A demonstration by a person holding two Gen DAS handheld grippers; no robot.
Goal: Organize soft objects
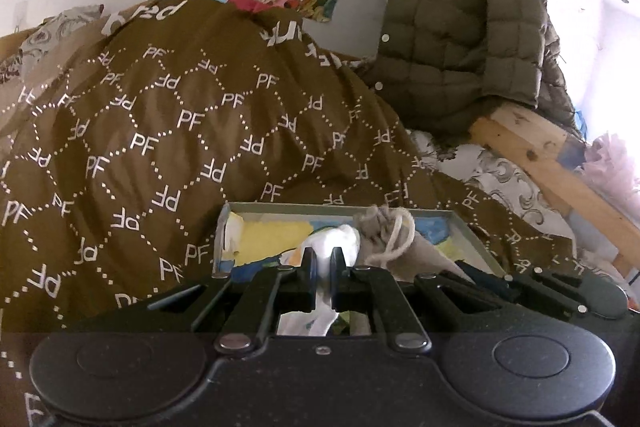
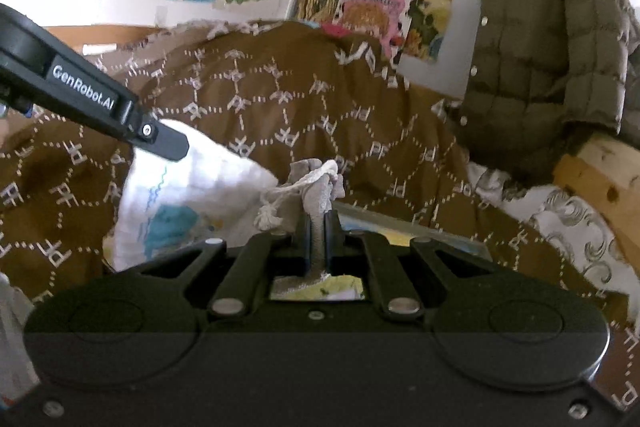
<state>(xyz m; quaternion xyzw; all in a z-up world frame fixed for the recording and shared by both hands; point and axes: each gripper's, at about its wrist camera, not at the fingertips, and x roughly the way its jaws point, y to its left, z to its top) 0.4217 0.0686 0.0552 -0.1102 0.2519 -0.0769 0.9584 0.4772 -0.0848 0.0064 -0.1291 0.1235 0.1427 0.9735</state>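
L gripper (image 1: 323, 261) fingers clamped on white cloth (image 2: 188, 195); R gripper (image 2: 318, 227) fingers clamped on grey drawstring pouch (image 2: 304, 193). Both items held just above shallow box (image 1: 468, 227), which sits on brown PF-print blanket (image 1: 168, 131) on the bed, toward its near edge. Judging by this: mid-task, neither item set down yet. Box floor looks bare of soft things w/ only print visible, so placing both remains. Quilted jacket (image 1: 460, 27) at far right, untouched.

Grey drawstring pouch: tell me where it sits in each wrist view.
Left wrist: grey drawstring pouch lower centre, right of the white cloth, over the shallow box.
Right wrist: pouch centre, clamped in the right gripper.
Shared landmark: olive quilted jacket, upper right in both.
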